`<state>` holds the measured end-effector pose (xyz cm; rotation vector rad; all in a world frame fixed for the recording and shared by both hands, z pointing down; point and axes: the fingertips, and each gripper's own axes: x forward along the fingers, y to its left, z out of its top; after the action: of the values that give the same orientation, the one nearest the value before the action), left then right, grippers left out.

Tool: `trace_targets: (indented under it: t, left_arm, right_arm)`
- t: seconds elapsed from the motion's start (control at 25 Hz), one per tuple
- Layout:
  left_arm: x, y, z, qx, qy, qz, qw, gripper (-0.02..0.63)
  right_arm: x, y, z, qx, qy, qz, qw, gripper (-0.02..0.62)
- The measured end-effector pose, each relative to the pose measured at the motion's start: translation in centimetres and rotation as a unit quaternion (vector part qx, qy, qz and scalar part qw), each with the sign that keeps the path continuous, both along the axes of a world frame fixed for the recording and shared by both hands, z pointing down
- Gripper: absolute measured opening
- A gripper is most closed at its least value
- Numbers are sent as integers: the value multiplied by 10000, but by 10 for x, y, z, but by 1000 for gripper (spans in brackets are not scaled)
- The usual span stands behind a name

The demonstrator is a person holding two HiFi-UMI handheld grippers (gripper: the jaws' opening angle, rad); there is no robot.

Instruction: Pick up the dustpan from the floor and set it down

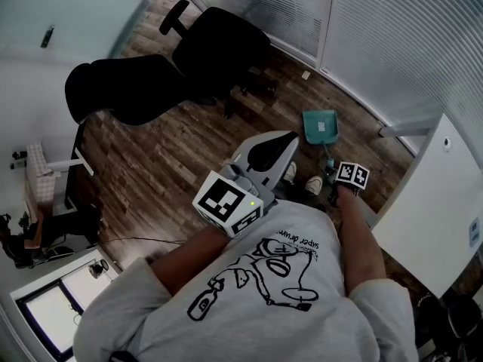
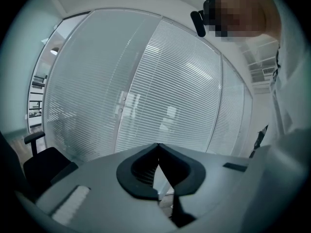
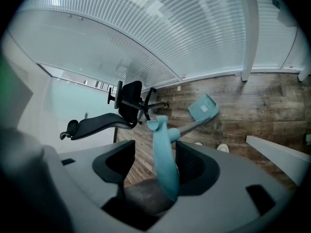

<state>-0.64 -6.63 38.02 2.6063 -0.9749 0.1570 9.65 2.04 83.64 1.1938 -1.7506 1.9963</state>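
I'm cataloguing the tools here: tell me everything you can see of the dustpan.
The dustpan is teal and plastic-looking: a shallow square pan with a pale label, a thin grey shaft, a curved teal grip with a hooked end. The pan seems to rest on the wood floor near the blinds; the shaft slants up to the right gripper, whose jaws stand apart with the grip between them.

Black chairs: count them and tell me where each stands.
2. One chair stands near the blinds at top centre of the head view; the reclined chair sits left of it. The person's body may hide others.
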Motion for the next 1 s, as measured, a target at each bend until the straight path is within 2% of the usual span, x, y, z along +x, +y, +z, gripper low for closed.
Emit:
trace_targets:
  t: [0.32, 0.52, 0.84, 1.0]
  left_arm:
    - [2, -2, -4, 7, 34, 30, 10000, 2]
    - [2, -3, -5, 48, 78, 30, 10000, 2]
    - [5, -8, -4, 65, 113, 80, 9999, 2]
    - [9, -10, -5, 104, 146, 121, 9998, 2]
  right_arm:
    - [16, 4, 0, -74, 288, -53, 9995, 225]
    - [29, 3, -10, 74, 450, -74, 9989, 225]
    - [47, -13, -51, 850, 898, -299, 9919, 224]
    - [62, -25, -83, 1390, 1398, -404, 9795, 148]
